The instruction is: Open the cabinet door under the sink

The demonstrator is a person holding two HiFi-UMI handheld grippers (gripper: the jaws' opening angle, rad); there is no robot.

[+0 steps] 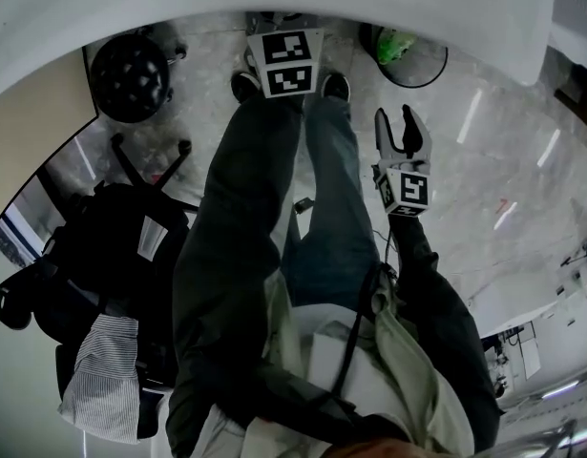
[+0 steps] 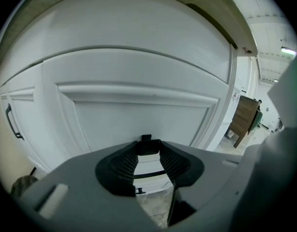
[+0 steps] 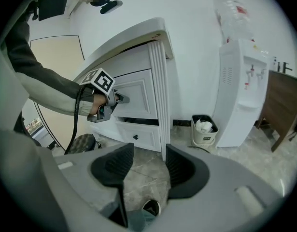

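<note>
Looking at a white cabinet unit (image 3: 138, 110) under a curved white bench (image 3: 134, 33). The cabinet door (image 2: 138, 81) fills the left tool view: white, one raised rectangular panel inside a moulded frame, plain face. In the right tool view the door sits just left of a fluted white post (image 3: 162, 95) and above a shallow drawer (image 3: 138, 135). A dark slot runs between door and drawer.

A water dispenser (image 3: 242, 95) stands right of the unit, with a small bin (image 3: 204, 129) of crumpled paper between them on the stone-pattern floor (image 3: 138, 178). The person faces the unit in dark trousers (image 1: 274, 189).

Left tool (image 2: 146, 148) is up against the door, jaws drawn in on the small black knob (image 2: 146, 138) at their tips. Right tool (image 3: 149, 149) hangs low by the right leg, well apart from the unit. Its jaws are spread, with only floor and a shoe (image 3: 150, 208) showing between them.

Hard to make out:
- Can't tell whether the door is flush or ajar; no view shows its edge clearly.
- The knob is mostly covered by the jaw tips.
- In the head view the bench rim cuts off the door; of the left tool, mostly the marker cube (image 1: 285, 62) shows.
- The black heap (image 1: 112, 256) at the left of the head view can't be identified.
</note>
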